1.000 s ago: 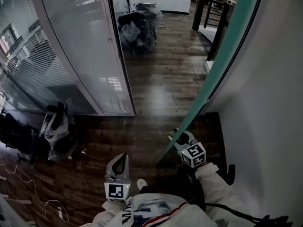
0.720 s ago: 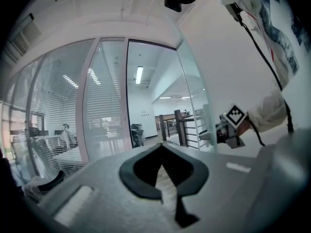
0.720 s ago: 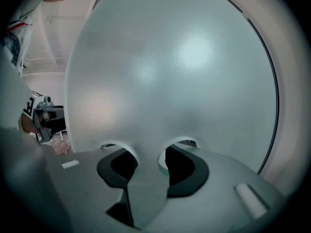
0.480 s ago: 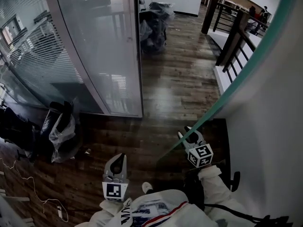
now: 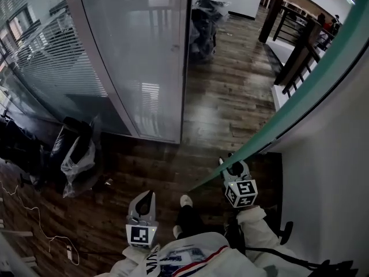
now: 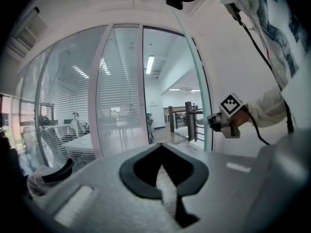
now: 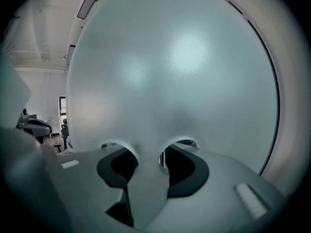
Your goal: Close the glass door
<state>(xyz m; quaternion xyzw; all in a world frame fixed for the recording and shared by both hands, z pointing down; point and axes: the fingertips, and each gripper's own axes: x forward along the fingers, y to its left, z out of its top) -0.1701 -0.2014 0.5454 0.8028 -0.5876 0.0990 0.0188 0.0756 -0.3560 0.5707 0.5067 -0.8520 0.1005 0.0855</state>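
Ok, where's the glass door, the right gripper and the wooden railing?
glass door (image 7: 184, 72): right gripper view, its frosted face.
right gripper (image 5: 229, 165): head view, between its fingertips.
wooden railing (image 5: 271, 17): head view, a dark post.

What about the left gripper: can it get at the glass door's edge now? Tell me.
Probably yes: the left gripper is empty, and its view shows nothing between it and the glass door.

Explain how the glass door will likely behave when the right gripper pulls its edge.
The glass door looks like one tall frosted pane, so it is probably stiff and heavy, slow to start moving. Its smooth edge, clamped in the right gripper, may slip.
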